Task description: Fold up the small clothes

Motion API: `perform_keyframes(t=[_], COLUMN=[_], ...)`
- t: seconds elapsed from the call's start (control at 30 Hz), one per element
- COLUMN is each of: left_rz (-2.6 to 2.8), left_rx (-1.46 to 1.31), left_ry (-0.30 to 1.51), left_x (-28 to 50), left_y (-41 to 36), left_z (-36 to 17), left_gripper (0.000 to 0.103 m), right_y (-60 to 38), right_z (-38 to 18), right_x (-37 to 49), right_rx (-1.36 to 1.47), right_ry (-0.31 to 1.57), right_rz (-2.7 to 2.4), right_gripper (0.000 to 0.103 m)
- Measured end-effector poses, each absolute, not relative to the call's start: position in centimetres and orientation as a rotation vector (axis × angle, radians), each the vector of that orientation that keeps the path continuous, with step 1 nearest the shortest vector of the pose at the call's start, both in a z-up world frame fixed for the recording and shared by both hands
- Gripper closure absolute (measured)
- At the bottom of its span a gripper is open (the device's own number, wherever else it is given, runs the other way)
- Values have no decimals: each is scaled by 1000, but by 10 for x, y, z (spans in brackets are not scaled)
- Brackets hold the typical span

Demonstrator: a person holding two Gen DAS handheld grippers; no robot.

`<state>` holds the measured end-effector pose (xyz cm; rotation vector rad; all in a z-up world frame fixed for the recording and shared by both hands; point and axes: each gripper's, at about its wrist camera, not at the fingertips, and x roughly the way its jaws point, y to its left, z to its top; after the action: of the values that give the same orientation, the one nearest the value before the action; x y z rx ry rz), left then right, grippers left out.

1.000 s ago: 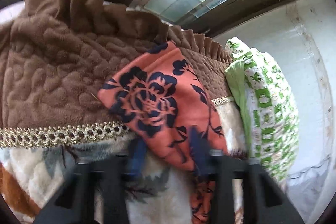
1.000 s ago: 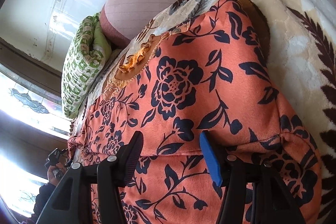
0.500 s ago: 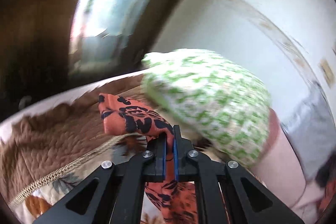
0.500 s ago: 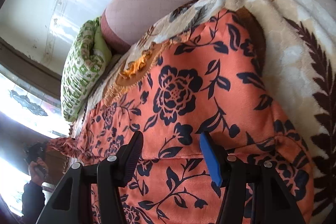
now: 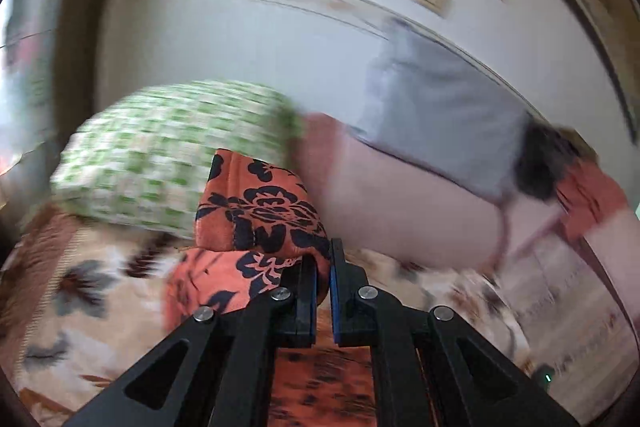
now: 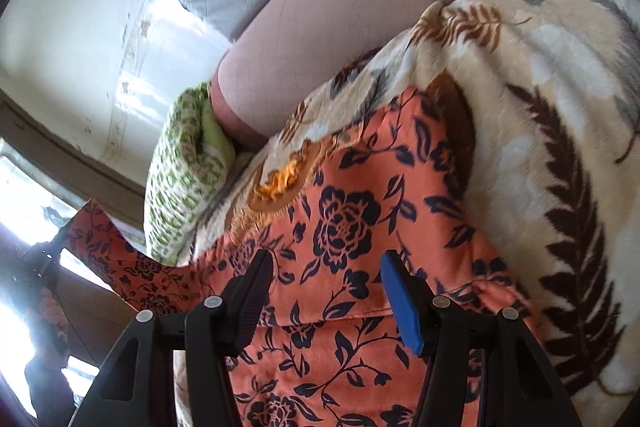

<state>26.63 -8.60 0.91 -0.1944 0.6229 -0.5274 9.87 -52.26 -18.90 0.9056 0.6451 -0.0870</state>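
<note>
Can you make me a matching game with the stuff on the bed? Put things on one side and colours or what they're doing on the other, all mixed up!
1. left gripper
2. right gripper
3. pillow
4. blanket

a. cream with dark leaves
b. open above the cloth
c. green and white
d. pinching the orange flowered cloth

Pairs: 1-d, 2-b, 3-c, 4-a

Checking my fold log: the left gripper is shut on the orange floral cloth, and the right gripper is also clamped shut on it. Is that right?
Not quite. The left gripper is shut on the orange floral cloth, but the right wrist view shows the right gripper open, its fingers spread above the cloth, not clamped on it.
</note>
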Motion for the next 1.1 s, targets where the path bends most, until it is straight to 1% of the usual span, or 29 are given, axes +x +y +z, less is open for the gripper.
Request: perform_keyframes(t=[0.17,0.2,0.27,0.3,0.33,0.4,0.47,0.6,0.73,0.87,1.0,1.07,1.1], left_rz=[-750,-784,-833,-845,-862,-898,-875,-737,-538,-359,-291,-264,-253], left_rx=[-110,-83,9,43,67,84,97,50,-2,-82,-101,-110,-117], left_ry=[717,745,839,872,888,858,834,853,910,970,994,1006,1010], left_x=[233,228,215,211,205,194,201,226,252,272,280,284,286], left_y=[-209,-230,-272,-283,-289,-284,-268,-214,-141,-74,-46,-38,-36], left_z=[-21,-31,-54,-62,-67,-69,-69,-80,-119,-157,-182,-192,-198], left_gripper=[98,96,73,48,41,41,36,34,34,34,34,34,34], right_y=[-549,-555,-565,-570,-573,-577,-577,-569,-562,-569,-573,-572,-572], right_z=[-187,-188,-192,-194,-195,-196,-195,-199,-203,-214,-230,-236,-239], right_x=[79,76,73,71,70,66,67,79,95,115,131,138,141], right_rx=[980,997,1044,1063,1081,1099,1099,1083,1044,1070,1133,1117,1109], right_ry=[592,589,589,589,589,580,582,614,652,671,692,723,733], right_rz=[-120,-131,-146,-150,-160,-174,-175,-162,-151,-103,-67,-114,-122], right_gripper=[43,43,43,43,41,37,37,36,36,36,40,41,44])
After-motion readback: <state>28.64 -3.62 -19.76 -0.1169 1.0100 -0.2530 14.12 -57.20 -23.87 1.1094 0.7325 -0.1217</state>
